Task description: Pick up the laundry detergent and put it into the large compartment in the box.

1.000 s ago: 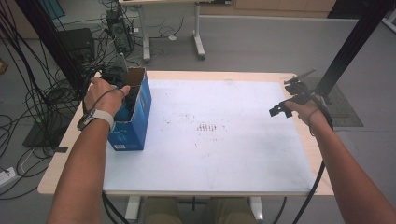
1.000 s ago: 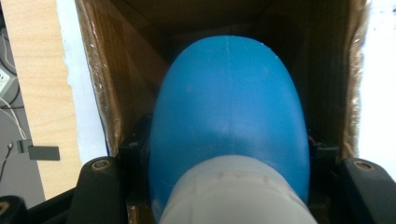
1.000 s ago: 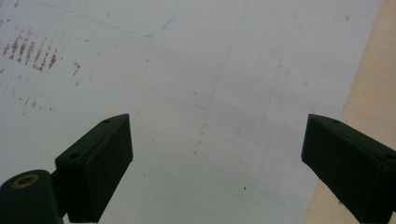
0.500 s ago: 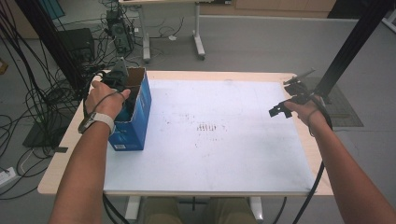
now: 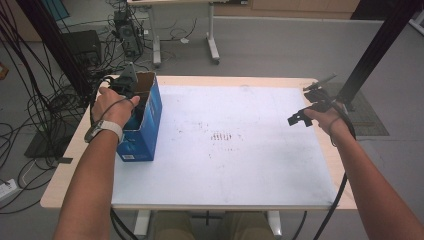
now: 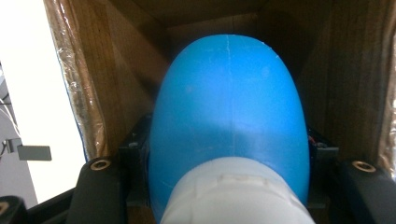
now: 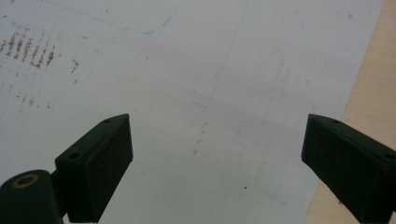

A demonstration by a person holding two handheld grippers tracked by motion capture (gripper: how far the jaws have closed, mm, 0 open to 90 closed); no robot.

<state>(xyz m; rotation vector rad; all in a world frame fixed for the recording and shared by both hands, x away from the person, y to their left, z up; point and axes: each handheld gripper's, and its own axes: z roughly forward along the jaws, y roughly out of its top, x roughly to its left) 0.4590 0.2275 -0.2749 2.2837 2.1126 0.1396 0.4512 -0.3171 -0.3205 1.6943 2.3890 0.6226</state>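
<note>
The left gripper [image 5: 131, 95] was plunged into the open top of a blue cardboard box [image 5: 145, 125] that stood at the left edge of the worktop [image 5: 260, 170]. In the left gripper view, a blue rounded object with a white end [image 6: 231, 130] sat squarely between the two black jaws, its white end nearest the camera and its blue dome pointing deeper into the box, with the brown inner walls of the box close on both sides. The jaws pressed against its flanks on either side, so they were clenched on it. What the object was could not be told beyond its shape and colours.

The right gripper [image 5: 311, 107] was held over the right side of the worktop, well apart from the box. In the right gripper view [image 7: 215, 154], its jaws stood wide and released, with nothing between them, over the scuffed white sheet [image 7: 187, 70] covering the worktop, whose wooden edge showed at the far right.
</note>
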